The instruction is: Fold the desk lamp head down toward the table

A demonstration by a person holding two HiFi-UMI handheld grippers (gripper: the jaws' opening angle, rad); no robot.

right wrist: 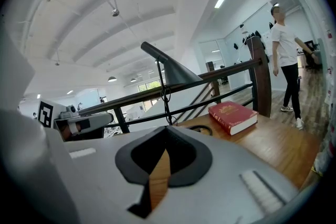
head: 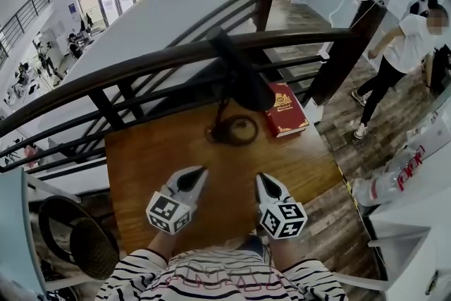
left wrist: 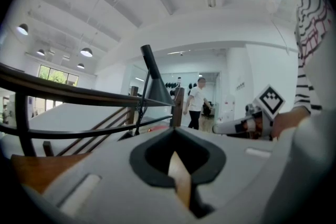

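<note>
**Both grippers clenched and empty, lamp head high on its stem**

The left gripper (head: pixel 198 173) and the right gripper (head: pixel 261 180) hover side by side over the near part of the table (head: pixel 151 166). Each has its jaws pressed together with nothing between them, and only bare wood shows through the slit in each gripper view. Neither touches the desk lamp (head: pixel 236 91), which stands ahead of them toward the far edge, just beside a red book (head: pixel 285 109) and in front of the dark railing (head: pixel 141 61).

As for progress, the lamp's head (right wrist: pixel 176 73) sits at the top of the stem, well above the table. Its cone mouth faces down and a little aside, and its neck pokes up and back. I judge that this fits two stages: a head that is yet to be swung lower, or one already tipped as far as its joint allows. The pictures do not settle which.

The head view looks down on the lamp, so it shows the ring base (head: pixel 232 130) and the gap between grippers and lamp, but it foreshortens the stem. The right gripper view gives the lamp's side profile and the head's height above the book. The left gripper view shows the cone's rim close to level (left wrist: pixel 156 93), and a person (left wrist: pixel 197 102) walking beyond the railing.
</note>
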